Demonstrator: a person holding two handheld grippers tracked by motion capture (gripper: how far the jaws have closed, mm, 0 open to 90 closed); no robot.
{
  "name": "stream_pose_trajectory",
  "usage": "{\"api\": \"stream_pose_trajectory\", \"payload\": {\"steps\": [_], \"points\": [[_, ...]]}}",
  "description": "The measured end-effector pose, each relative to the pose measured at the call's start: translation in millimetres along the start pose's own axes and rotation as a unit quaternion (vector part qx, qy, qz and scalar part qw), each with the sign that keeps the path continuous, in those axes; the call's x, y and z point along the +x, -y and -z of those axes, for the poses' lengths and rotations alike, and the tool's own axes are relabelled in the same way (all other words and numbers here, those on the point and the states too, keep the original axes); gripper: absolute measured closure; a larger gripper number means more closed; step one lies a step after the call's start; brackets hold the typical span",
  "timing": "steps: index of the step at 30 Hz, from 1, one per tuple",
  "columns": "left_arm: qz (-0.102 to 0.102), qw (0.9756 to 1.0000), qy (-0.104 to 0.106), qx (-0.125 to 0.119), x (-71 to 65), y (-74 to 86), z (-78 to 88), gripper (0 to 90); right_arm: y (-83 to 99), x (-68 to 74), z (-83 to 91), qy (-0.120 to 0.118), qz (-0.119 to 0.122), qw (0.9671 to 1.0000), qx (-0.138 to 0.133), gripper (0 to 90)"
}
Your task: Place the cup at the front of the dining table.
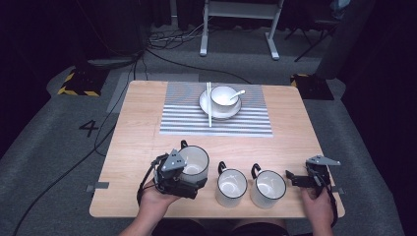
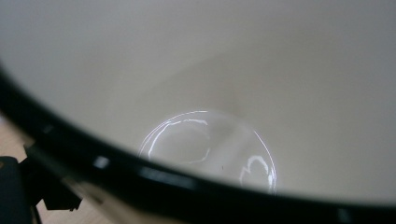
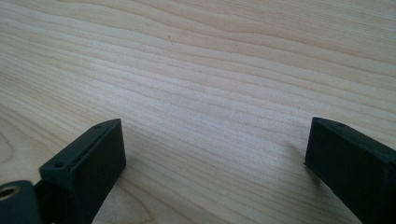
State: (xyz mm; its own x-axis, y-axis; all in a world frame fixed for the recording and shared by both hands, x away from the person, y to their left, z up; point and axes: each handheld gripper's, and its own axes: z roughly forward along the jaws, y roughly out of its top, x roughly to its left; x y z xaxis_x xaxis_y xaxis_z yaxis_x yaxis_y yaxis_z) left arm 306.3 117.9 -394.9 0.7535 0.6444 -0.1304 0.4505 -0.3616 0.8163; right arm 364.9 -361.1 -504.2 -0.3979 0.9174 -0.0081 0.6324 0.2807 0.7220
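Observation:
Three white mugs with black rims stand in a row near the table's front edge: a left mug [image 1: 195, 160], a middle mug [image 1: 231, 187] and a right mug [image 1: 268, 188]. My left gripper [image 1: 193, 181] is at the left mug's near wall, shut on it. The left gripper view looks straight into that mug [image 2: 224, 70], its black rim crossing the bottom of the view. My right gripper [image 1: 294, 178] rests low just right of the right mug, apart from it. In its own view the right gripper [image 3: 215, 140] stands open over bare wood.
A striped placemat [image 1: 187, 118] lies at the back middle of the wooden table [image 1: 137, 128]. On it are a white plate [image 1: 206, 105] with a bowl [image 1: 223, 96], a spoon [image 1: 238, 92] in the bowl, and chopsticks [image 1: 209, 105] across the plate's left side.

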Motion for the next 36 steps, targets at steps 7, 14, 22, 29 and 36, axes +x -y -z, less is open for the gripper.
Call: {"api": "stream_pose_trajectory", "payload": {"steps": [7,14,22,29,36], "points": [[-0.01,0.9998,-0.015,-0.005,7.4,-21.6,6.3,3.5,0.0,0.0,0.0,0.0,0.0,1.0,0.0,5.3],[-0.01,0.9995,-0.019,-0.024,20.8,-49.4,13.9,3.5,0.2,-0.2,0.1,0.001,0.002,1.0,0.0,5.3],[-0.01,0.9989,-0.029,-0.034,33.2,-68.8,15.0,3.5,0.1,0.0,0.1,0.001,-0.002,1.0,-0.001,5.8],[-0.016,0.9974,-0.058,-0.04,49.0,-85.4,3.3,3.5,-0.4,-2.8,0.1,-0.004,0.002,1.0,-0.001,7.2],[-0.009,0.9961,-0.077,-0.041,61.0,-95.8,-1.5,3.5,-1.6,-2.1,-1.7,-0.002,0.004,1.0,-0.003,6.3]]}}
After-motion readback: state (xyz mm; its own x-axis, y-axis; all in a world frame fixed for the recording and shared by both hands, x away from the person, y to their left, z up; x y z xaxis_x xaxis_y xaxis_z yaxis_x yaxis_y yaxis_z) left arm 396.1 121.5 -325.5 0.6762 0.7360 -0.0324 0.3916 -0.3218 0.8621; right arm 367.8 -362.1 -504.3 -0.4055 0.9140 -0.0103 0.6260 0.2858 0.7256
